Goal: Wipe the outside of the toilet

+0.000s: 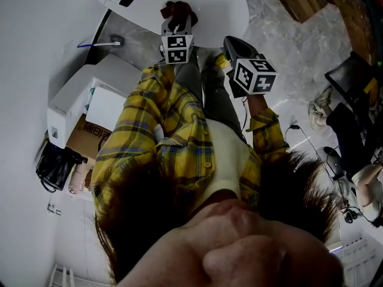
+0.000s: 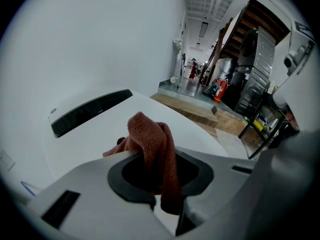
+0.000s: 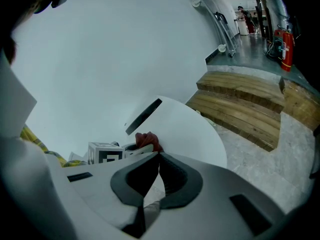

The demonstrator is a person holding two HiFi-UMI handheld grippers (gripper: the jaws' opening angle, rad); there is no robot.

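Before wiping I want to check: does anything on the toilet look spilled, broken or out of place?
Nothing stands out. The toilet lid shows no spill or crack. The reddish cloth is bunched in the jaws of the left gripper over the lid, and the jaws of the right gripper are together, empty.

Right tool (image 3: 159, 155) jaws together, red cloth (image 3: 148, 139) ahead, white toilet (image 3: 195, 129) behind

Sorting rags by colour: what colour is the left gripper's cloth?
The cloth is reddish-brown, clearest in left gripper view.
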